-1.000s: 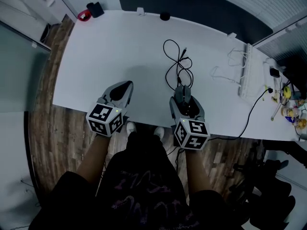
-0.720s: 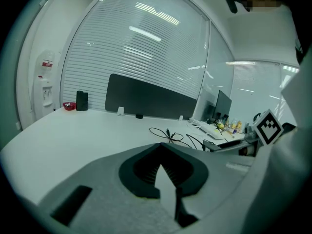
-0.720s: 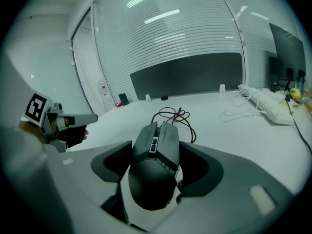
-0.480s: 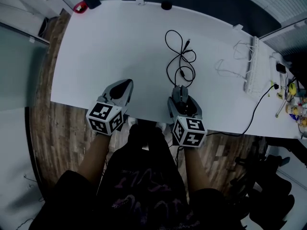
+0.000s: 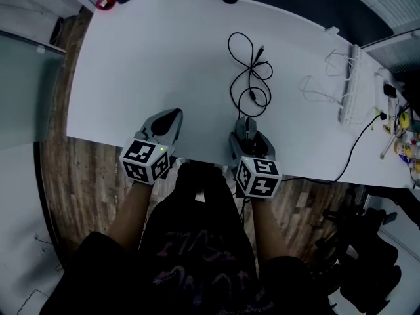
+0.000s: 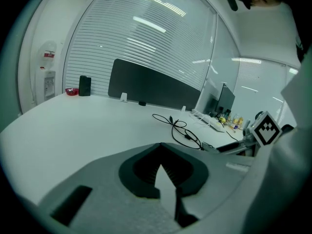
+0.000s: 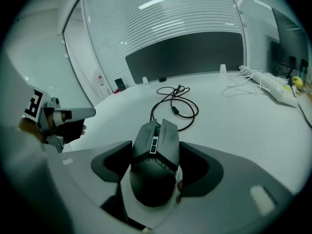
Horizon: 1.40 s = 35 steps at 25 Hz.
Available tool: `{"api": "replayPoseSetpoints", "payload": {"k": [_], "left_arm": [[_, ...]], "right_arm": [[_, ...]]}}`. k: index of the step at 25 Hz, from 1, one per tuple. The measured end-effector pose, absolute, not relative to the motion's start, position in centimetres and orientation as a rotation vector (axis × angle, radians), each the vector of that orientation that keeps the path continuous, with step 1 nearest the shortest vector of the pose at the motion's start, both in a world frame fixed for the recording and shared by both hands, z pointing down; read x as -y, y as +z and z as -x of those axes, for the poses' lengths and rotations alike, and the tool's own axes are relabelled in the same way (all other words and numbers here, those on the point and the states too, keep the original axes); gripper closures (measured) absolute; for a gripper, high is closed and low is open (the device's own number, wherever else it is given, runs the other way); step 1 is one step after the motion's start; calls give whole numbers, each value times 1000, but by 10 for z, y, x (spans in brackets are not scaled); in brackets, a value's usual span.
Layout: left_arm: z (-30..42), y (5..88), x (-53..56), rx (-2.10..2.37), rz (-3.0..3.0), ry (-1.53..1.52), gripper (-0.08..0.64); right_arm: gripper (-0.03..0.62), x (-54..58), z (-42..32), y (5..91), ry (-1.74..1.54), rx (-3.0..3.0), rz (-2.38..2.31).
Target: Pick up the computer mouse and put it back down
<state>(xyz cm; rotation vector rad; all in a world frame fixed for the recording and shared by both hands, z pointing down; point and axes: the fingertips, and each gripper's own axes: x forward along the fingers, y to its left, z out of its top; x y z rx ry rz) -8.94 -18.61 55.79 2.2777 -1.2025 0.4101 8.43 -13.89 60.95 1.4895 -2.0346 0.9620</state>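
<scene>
The mouse (image 7: pixel 155 167) is matt black plastic. The table (image 5: pixel 157 58) is smooth, matt white. At eight o'clock, the floor (image 5: pixel 85 169) looks wooden.

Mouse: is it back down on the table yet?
Grabbing looks done: the right gripper holds the mouse between its jaws, its cable trailing over the table. Whether the mouse touches the table I cannot tell. Left to do: set it down and let go.
</scene>
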Motion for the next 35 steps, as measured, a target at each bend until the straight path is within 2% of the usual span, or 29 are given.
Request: {"api": "replayPoseSetpoints", "payload": {"k": [25, 35], "left_arm": [[89, 561, 186, 1200, -2273, 411, 561], [90, 553, 187, 1207, -2286, 402, 561]], "right_arm": [[274, 141, -80, 623, 944, 2013, -1449], [232, 141, -76, 617, 985, 2049, -1460]]}}
